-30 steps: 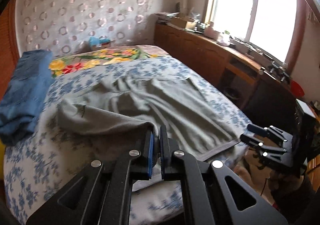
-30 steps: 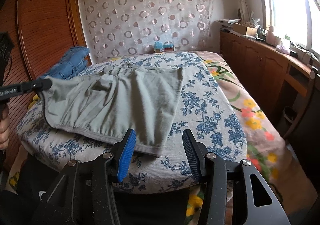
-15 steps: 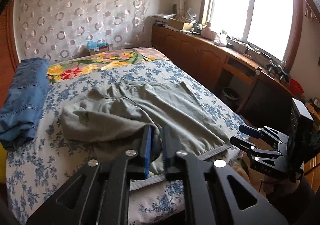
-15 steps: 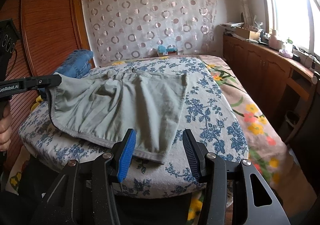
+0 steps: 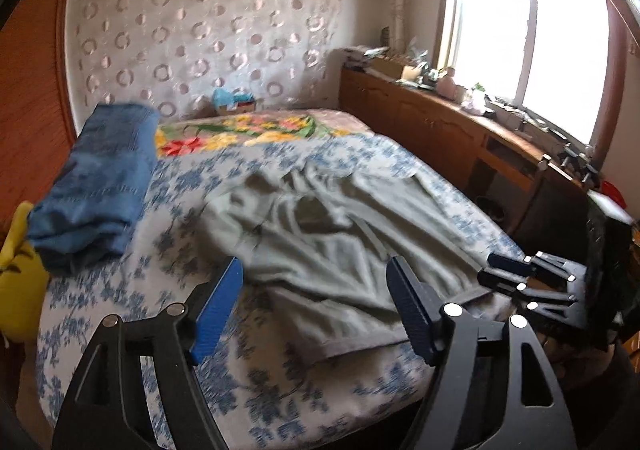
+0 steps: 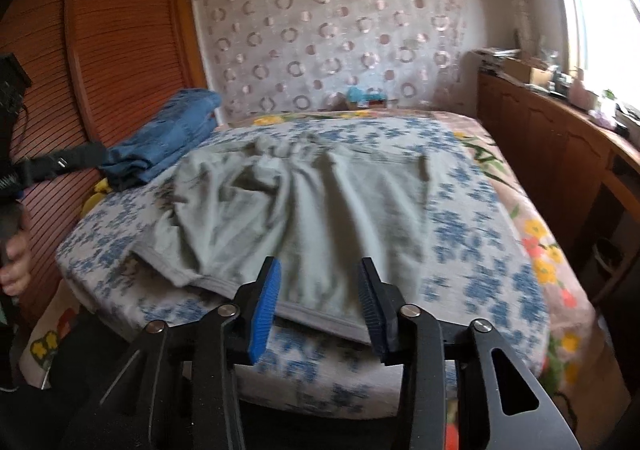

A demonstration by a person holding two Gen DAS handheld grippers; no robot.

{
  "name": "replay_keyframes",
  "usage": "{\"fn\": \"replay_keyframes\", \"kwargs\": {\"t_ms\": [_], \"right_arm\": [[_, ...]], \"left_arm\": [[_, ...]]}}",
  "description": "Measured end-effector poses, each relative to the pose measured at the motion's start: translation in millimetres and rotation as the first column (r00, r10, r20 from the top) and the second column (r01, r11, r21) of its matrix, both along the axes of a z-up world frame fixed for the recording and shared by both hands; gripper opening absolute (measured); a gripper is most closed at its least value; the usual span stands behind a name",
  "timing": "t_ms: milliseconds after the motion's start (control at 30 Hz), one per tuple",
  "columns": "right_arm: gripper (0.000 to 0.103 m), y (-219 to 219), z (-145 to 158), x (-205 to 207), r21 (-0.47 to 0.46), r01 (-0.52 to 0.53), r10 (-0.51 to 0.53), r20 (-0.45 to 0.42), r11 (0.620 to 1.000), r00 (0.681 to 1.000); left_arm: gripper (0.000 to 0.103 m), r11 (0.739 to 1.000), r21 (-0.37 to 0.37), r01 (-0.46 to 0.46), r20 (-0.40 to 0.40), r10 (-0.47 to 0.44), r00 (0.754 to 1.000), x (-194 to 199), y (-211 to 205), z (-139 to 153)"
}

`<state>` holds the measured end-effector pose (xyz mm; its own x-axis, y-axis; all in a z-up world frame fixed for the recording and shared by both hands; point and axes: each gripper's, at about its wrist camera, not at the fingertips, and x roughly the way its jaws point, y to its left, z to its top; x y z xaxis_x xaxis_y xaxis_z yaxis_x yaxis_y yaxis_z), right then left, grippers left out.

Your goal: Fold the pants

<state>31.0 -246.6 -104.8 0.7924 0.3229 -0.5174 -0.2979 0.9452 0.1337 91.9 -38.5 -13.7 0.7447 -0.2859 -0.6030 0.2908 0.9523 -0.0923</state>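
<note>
- Two blue-padded jaws of the left gripper (image 5: 314,306) stand wide, just opened, nothing between them; the grey pants (image 5: 332,238) lie rumpled on the floral bed (image 5: 120,330) beyond.
- Right wrist view: right gripper (image 6: 320,300), jaws half apart and just narrowing, hangs at the pants' (image 6: 304,210) near hem, gripping nothing.

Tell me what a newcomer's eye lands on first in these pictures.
The rumpled grey-green pants sprawl across the middle of the blue-flowered bedspread, its near hem just beyond the open right gripper. Folded blue jeans lie at the bed's left edge. The left gripper, jaws just opened, holds nothing.
</note>
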Motion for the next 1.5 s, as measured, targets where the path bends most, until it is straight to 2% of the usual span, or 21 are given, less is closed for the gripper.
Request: {"fn": "replay_keyframes", "kwargs": {"t_ms": [367,633,800,867,900,1000,1167,1500], "right_arm": [[0.034,47,-7,26,-0.007,-0.153,0.153,-0.021,0.988,0.988],[0.029,66,-19,49,-0.022,-0.224,0.221,-0.073,0.974,0.972],[0.027,80,-23,59,-0.06,-0.255,0.247,-0.113,0.965,0.962],[0.018,82,-25,61,-0.08,-0.258,0.247,-0.126,0.963,0.961],[0.011,83,-24,60,-0.087,-0.258,0.246,-0.122,0.962,0.962],[0.003,80,-17,56,-0.076,-0.248,0.242,-0.084,0.966,0.967],[0.002,71,3,48,-0.077,-0.201,0.202,0.008,0.977,0.979],[0.002,31,32,12,-0.074,-0.115,0.122,0.104,0.991,0.987]], "left_arm": [[0.075,0.997,0.081,-0.017,-0.139,0.028,0.99,10,4,-63],[0.075,0.997,0.078,-0.027,-0.179,0.041,0.983,10,8,-81],[0.075,0.997,0.068,-0.029,-0.185,0.041,0.982,9,10,-83],[0.075,0.998,0.062,-0.031,-0.183,0.041,0.982,8,11,-83],[0.075,0.998,0.059,-0.031,-0.18,0.042,0.983,8,11,-82],[0.075,0.998,0.045,-0.036,-0.157,0.043,0.987,4,12,-76],[0.075,0.999,0.019,-0.045,-0.113,0.046,0.993,-1,11,-62],[0.075,1.0,-0.005,-0.031,-0.073,0.03,0.997,-5,5,-41]]}}
